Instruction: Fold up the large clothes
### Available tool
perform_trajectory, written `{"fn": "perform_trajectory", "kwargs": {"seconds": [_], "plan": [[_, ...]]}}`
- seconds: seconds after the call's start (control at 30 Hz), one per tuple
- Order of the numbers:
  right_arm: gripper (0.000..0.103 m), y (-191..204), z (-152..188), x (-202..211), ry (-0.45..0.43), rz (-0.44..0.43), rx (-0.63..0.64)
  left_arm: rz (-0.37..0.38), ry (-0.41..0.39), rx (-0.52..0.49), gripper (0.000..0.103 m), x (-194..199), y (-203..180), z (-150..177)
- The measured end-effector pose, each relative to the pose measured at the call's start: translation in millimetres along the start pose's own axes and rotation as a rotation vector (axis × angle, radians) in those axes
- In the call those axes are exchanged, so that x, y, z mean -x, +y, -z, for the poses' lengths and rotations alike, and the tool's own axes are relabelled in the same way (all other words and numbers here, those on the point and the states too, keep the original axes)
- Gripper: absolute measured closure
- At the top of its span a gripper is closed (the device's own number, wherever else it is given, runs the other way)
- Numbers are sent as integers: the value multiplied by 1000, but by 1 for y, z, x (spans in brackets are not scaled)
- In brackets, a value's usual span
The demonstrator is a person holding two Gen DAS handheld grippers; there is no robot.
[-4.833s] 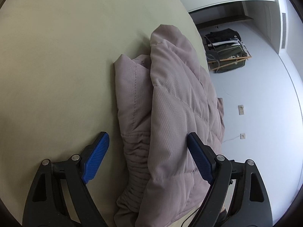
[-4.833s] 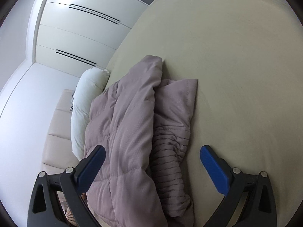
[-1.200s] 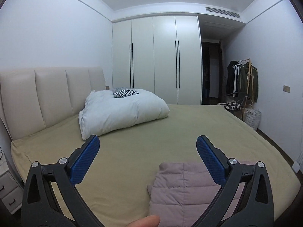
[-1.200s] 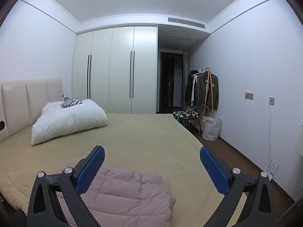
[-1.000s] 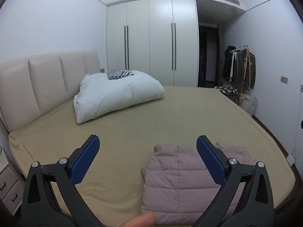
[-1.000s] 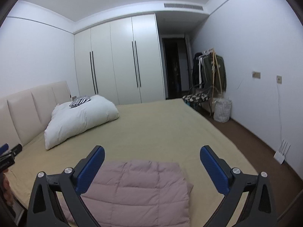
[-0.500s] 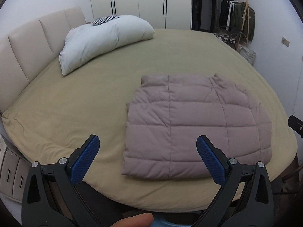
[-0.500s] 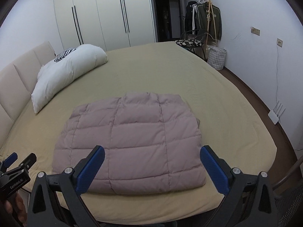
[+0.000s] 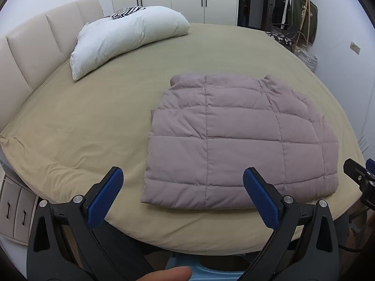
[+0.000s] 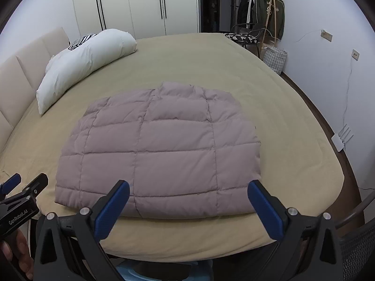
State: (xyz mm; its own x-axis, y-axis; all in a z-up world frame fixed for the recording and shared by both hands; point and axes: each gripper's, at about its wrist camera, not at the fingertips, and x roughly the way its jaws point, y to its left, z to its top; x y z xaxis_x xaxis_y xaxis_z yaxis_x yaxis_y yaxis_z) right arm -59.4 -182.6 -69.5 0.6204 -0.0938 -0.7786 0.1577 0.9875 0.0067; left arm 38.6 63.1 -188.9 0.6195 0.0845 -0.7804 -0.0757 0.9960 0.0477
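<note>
A mauve quilted puffer jacket [image 9: 239, 138] lies folded flat in a neat rectangle near the front edge of the bed [image 9: 93, 126]; it also shows in the right wrist view [image 10: 161, 149]. My left gripper [image 9: 182, 187] is open and empty, held back from the bed's edge, short of the jacket's near hem. My right gripper [image 10: 187, 199] is open and empty, also short of the near hem. Each gripper shows at the edge of the other's view.
A white pillow [image 9: 126, 39] with a striped cloth on it lies at the head of the bed by the padded headboard [image 9: 35, 46]. Wardrobe doors [image 10: 131, 4] stand at the far wall. A clothes rack [image 10: 264, 16] and a basket [image 10: 274, 58] stand at the right wall.
Both grippers pulled back from the jacket, rose, then tilted down toward the bed. The jacket now lies folded flat and let go. Both grippers stay open.
</note>
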Motion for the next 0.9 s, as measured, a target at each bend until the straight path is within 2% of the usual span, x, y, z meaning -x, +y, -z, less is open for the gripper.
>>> {"fn": "perform_trajectory", "kwargs": {"seconds": [0.9], "plan": [[0,11,4,-7,21,-21,7,-3,11,-20,0,-1,-5,0]]}}
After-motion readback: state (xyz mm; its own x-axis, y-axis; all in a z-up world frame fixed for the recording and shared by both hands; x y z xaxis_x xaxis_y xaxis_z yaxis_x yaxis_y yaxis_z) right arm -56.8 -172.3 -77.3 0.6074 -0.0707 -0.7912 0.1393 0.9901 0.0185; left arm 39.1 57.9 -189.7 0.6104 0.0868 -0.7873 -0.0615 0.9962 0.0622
